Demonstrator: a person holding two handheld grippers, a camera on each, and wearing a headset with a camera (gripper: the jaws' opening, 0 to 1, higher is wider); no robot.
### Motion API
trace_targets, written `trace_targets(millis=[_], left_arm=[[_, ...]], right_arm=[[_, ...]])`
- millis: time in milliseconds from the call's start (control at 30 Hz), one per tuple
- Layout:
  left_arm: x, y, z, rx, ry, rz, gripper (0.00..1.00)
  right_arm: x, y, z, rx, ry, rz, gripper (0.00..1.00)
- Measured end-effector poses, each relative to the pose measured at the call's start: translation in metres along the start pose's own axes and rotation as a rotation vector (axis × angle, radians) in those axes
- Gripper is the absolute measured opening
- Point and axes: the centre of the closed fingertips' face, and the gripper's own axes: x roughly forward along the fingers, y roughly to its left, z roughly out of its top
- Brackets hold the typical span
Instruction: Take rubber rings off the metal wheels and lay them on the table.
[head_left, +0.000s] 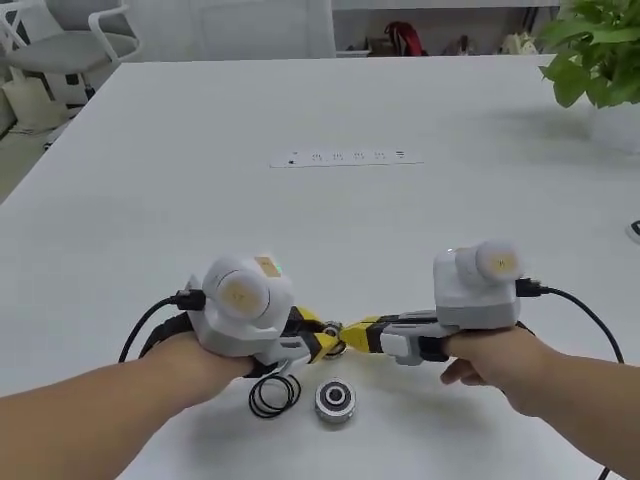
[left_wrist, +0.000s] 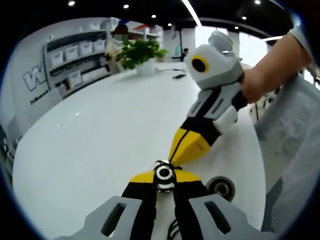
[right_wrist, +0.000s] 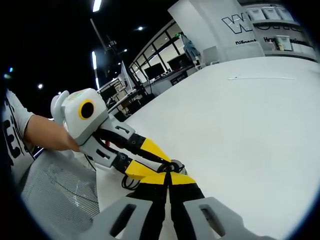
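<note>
A small metal wheel (head_left: 333, 333) hangs just above the white table (head_left: 350, 220), between the two grippers. My left gripper (head_left: 321, 340) is shut on this wheel (left_wrist: 164, 172), gripping it from both sides. My right gripper (head_left: 349, 336) meets it from the right, its yellow jaws closed to a point at the wheel's black rubber ring (right_wrist: 173, 166). A few removed black rings (head_left: 273, 393) lie on the table under the left gripper. Beside them lies another metal wheel (head_left: 335, 398), also in the left gripper view (left_wrist: 220, 186).
A row of flush power sockets (head_left: 345, 157) sits in the table's middle. A potted plant (head_left: 595, 50) stands at the far right corner. A white chair (head_left: 70, 40) is beyond the far left edge.
</note>
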Motion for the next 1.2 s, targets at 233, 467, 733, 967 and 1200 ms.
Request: trace_targets(millis=[233,467,733,967,1200], left_arm=[[0.000,0.000,0.000,0.000,-0.001,0.003,0.12],[0.000,0.000,0.000,-0.015,-0.009,0.004,0.12],[0.000,0.000,0.000,-0.019,-0.009,0.005,0.12],[0.000,0.000,0.000,-0.012,-0.010,0.006,0.12],[0.000,0.000,0.001,-0.001,-0.012,-0.002,0.13]], right_arm=[[0.000,0.005,-0.001,-0.014,0.004,0.021,0.00],[-0.002,0.006,0.001,-0.008,-0.004,0.030,0.00],[-0.004,0.017,0.005,0.018,-0.022,0.089,0.00],[-0.006,0.004,0.004,0.002,-0.020,0.021,0.00],[-0.006,0.002,0.004,0.001,-0.022,0.013,0.00]])
